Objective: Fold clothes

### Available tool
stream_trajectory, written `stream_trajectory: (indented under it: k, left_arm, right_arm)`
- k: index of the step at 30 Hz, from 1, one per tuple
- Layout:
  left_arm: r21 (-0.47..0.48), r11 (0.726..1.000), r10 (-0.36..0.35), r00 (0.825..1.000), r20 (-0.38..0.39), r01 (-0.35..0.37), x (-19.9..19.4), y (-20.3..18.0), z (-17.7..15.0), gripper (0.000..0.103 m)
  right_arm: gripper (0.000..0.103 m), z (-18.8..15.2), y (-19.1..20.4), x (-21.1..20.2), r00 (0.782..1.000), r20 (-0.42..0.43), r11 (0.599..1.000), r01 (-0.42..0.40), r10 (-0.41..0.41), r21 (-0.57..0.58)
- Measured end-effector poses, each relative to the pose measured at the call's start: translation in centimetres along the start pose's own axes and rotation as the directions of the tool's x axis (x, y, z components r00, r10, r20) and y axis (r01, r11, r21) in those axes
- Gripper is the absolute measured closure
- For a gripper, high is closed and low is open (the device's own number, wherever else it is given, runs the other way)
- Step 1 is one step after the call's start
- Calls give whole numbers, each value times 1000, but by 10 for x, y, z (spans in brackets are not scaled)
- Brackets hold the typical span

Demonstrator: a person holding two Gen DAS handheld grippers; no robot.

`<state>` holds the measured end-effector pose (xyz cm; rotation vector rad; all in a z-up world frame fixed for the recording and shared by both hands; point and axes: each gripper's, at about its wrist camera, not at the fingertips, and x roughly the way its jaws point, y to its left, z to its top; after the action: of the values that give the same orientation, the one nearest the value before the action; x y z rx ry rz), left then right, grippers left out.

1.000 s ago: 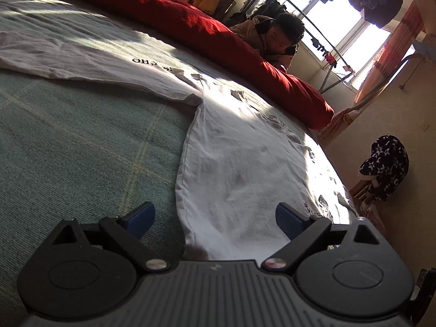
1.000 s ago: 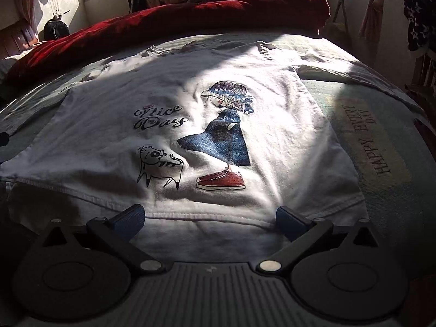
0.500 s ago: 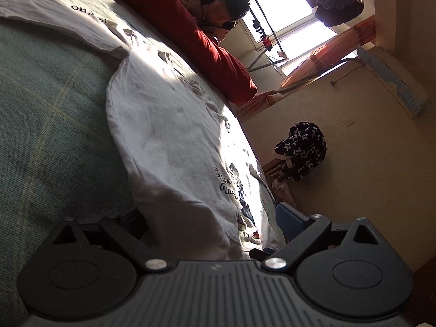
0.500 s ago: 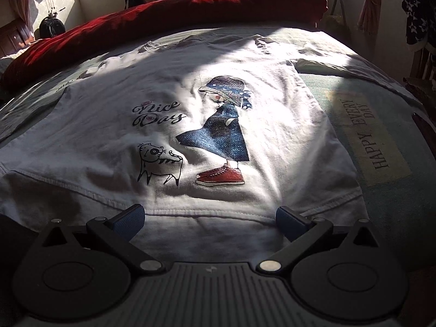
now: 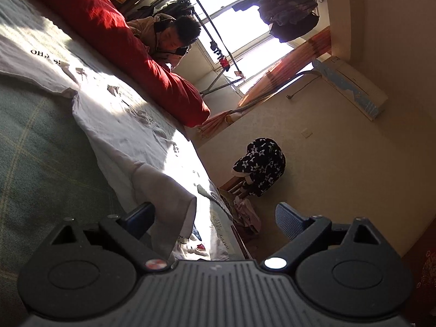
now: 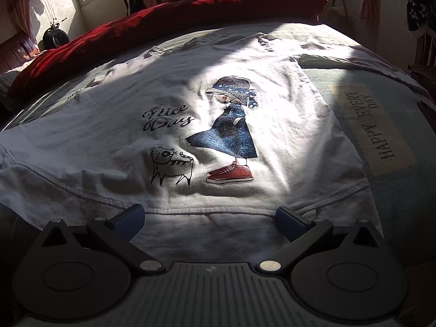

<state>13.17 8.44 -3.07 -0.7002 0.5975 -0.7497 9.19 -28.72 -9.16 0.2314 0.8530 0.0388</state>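
In the left wrist view, the left gripper (image 5: 215,214) is tipped to one side, and its two blue fingers are spread wide apart. A bunched-up corner of the white T-shirt (image 5: 128,125) pokes up just beside the left finger, but I cannot tell if it touches the finger, and nothing is pinched. The shirt lies spread on the green bed cover (image 5: 41,147). A long red quilt (image 5: 130,46) lies along the far side of the bed. A person (image 5: 174,35) is behind the quilt, near a bright window (image 5: 245,30). A black cloth with white stars (image 5: 261,163) hangs by the wall. In the right wrist view, the right gripper (image 6: 209,219) is also wide open and holds nothing. It sits low at the bottom hem of the T-shirt (image 6: 286,136), with the hem between its fingers. The shirt lies flat, front side up, with a picture of a girl in a blue dress and red shoes (image 6: 231,136), a little cat (image 6: 170,164), and the words "Nice Day" (image 6: 166,117). A label on the cover (image 6: 373,128), to the right of the shirt, says "HAPPY EVERY DAY".
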Motion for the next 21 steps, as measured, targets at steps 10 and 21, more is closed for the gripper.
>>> stream_trajectory:
  k: [10, 21]
  left_arm:
    - [161, 983, 84, 996, 5, -84, -3, -41, -1, 6]
    - [460, 853, 374, 905, -204, -249, 85, -45, -77, 6]
  right_arm:
    - [0, 1, 0, -6, 998, 10, 998, -61, 61, 34]
    - [0, 0, -3, -34, 981, 38, 982, -191, 191, -1]
